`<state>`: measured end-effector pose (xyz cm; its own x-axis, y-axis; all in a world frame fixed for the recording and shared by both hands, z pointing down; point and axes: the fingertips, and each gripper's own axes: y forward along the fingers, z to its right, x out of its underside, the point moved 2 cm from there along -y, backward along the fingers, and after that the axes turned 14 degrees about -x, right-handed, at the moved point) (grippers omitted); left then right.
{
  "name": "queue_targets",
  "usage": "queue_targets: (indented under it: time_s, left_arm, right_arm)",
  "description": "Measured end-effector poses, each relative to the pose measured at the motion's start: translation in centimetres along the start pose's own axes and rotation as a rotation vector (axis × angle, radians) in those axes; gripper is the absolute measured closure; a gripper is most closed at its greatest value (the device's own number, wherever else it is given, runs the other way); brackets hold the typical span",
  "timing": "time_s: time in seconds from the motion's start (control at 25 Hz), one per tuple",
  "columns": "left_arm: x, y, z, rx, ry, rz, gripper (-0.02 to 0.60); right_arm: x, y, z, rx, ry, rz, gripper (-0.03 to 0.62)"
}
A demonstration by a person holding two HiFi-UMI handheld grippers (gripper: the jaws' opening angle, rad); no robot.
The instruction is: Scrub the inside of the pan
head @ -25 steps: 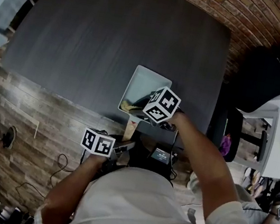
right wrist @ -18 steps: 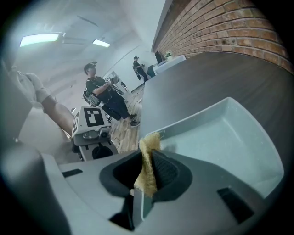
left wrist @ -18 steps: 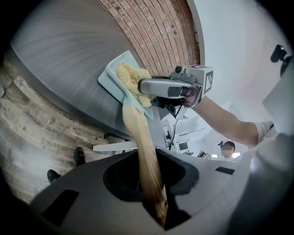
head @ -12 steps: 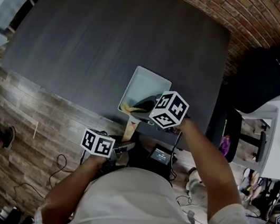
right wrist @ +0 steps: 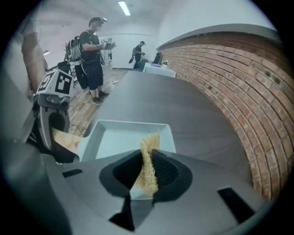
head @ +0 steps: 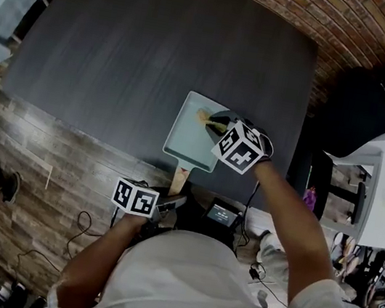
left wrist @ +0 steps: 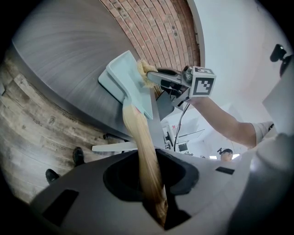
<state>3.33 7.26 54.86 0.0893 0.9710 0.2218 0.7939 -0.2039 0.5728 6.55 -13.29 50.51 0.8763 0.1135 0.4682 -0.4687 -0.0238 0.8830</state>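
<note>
A pale blue square pan lies at the near edge of the dark table. Its wooden handle points toward me. My left gripper is shut on that handle, which runs between its jaws. My right gripper reaches over the pan's far right part, shut on a yellow scrub sponge. In the right gripper view the sponge stands upright between the jaws over the pan, with the left gripper at the left. From the left gripper view the sponge touches the pan near its far rim.
A black office chair stands right of the table. A pale blue side table sits at the far left. Brick floor surrounds the table. Cables lie on the wooden floor near my body. People stand far off.
My right gripper has carried the sponge from the pan's near left corner across to its far right side. The left gripper and the handle have stayed put.
</note>
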Motion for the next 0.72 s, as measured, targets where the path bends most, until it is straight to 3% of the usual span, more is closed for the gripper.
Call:
queue_targets:
  time_s: [0.36, 0.72]
  left_arm:
    - [0.0, 0.0, 0.1, 0.000, -0.011, 0.003, 0.489]
    - [-0.1, -0.1, 0.0, 0.006, -0.054, 0.028, 0.495]
  right_arm:
    - [1.2, -0.7, 3.7, 0.215, -0.139, -0.138, 0.523]
    - [3.2, 2.5, 2.8, 0.202, -0.170, -0.211, 0.523]
